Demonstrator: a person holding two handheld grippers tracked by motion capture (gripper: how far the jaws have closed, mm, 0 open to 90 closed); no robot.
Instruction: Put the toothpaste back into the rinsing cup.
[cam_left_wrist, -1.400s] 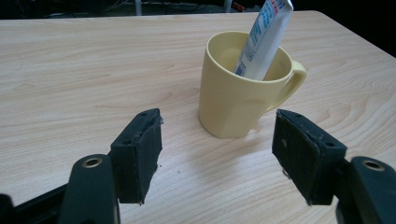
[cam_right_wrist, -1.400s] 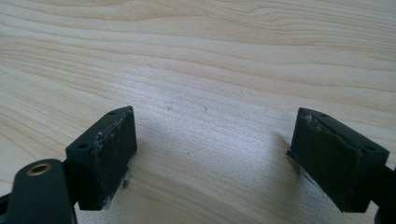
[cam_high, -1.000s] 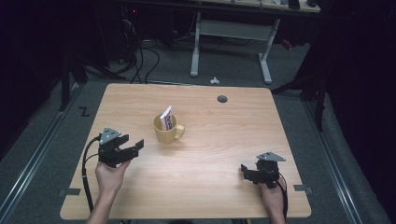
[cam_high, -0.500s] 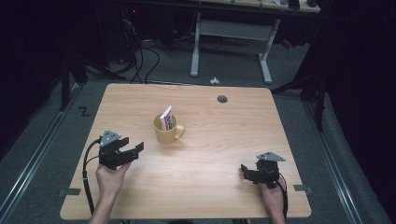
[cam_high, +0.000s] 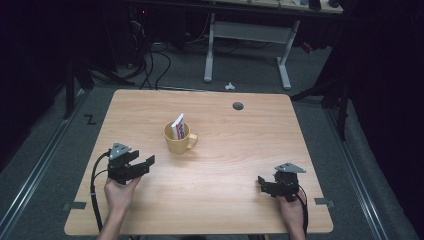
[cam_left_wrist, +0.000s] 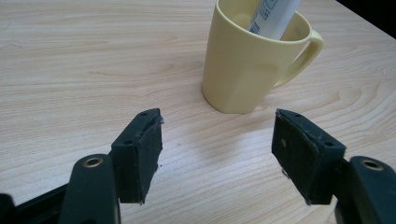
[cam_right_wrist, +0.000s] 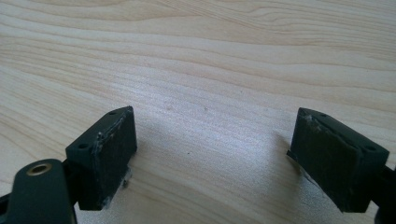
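Print on the white packet (cam_left_wrist: 273, 16) in the yellow ceramic mug (cam_left_wrist: 247, 65) is unreadable; the left gripper (cam_left_wrist: 217, 156) and right gripper (cam_right_wrist: 212, 158) gape wide, holding nothing.

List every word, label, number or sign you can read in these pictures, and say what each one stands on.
None can be read.
The white packet with red and blue print, standing in the yellow ceramic mug: print too small to read in the high view.
The same packet in the left gripper view: grey lettering, blurred and cut off by the frame edge.
The dark Z-shaped mark on the grey floor: a mark, maybe a letter, cannot tell.
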